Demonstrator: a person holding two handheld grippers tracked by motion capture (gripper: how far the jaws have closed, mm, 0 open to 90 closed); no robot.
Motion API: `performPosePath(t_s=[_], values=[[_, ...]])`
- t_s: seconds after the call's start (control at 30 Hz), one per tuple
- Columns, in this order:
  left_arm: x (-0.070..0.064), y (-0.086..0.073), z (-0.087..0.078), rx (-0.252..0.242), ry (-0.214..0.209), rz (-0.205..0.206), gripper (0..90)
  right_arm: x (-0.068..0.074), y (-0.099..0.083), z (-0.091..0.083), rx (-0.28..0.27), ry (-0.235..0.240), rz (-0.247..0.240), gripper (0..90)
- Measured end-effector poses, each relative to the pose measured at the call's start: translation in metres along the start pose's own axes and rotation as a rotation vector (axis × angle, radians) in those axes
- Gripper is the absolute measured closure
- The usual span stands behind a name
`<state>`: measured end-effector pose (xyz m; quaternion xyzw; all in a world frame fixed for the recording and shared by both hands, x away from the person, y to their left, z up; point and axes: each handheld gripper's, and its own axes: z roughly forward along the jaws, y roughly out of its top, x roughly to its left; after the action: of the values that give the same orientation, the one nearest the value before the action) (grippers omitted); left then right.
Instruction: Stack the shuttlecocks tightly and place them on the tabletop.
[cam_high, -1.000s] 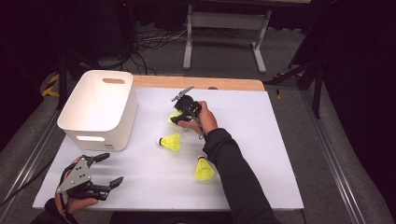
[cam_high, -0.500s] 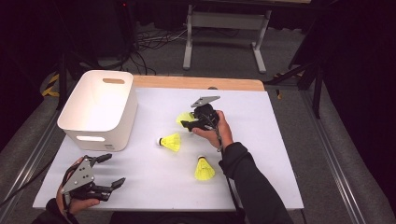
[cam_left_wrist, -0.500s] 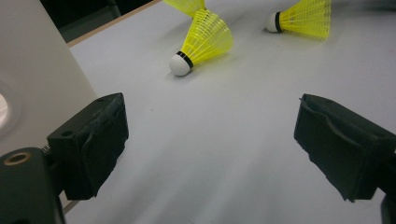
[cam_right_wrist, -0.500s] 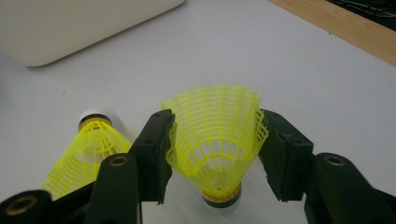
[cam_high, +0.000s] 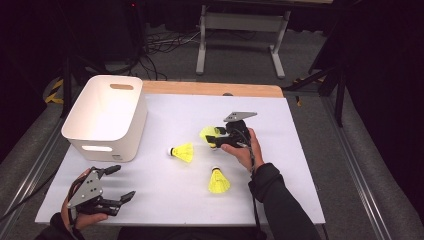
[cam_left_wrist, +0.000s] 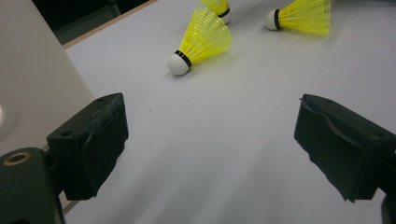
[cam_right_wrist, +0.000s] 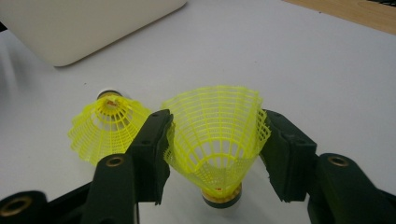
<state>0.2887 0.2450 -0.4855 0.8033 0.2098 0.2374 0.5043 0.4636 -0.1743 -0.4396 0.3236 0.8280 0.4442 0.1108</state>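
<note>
Shuttlecock (cam_right_wrist: 215, 135) pinched in right claw (cam_right_wrist: 215, 140) mid-table | left claw (cam_left_wrist: 210, 154) agape near front edge

We count three yellow shuttlecocks on the table: one far right (cam_high: 209, 134), one in the middle (cam_high: 183, 152), one nearer us (cam_high: 218, 182). We see one white bin (cam_high: 106, 118) at far left, and two grippers, left (cam_high: 116, 183) and right (cam_high: 214, 138).
</note>
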Motion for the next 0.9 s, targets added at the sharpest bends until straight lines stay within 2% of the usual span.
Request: performPosePath(t_s=[0.3, 0.57, 0.77, 0.83, 0.9], values=[[-0.001, 0.000, 0.000, -0.004, 0.000, 0.005, 10.4, -0.004, -0.016, -0.017, -0.022, 0.001, -0.010, 45.8], [0.000, 0.001, 0.001, 0.007, 0.000, 0.019, 10.2, -0.009, -0.033, -0.030, -0.020, -0.004, -0.005, 41.8], [0.000, 0.001, 0.002, 0.009, -0.004, 0.012, 10.3, -0.014, -0.047, -0.038, 0.004, -0.020, -0.007, 40.3], [-0.001, 0.001, 0.003, 0.014, -0.005, 0.020, 10.3, -0.015, -0.052, -0.041, 0.040, -0.051, -0.034, 39.4], [-0.001, 0.001, 0.003, 0.012, -0.007, 0.018, 10.3, -0.015, -0.054, -0.041, 0.055, -0.059, -0.048, 38.9]])
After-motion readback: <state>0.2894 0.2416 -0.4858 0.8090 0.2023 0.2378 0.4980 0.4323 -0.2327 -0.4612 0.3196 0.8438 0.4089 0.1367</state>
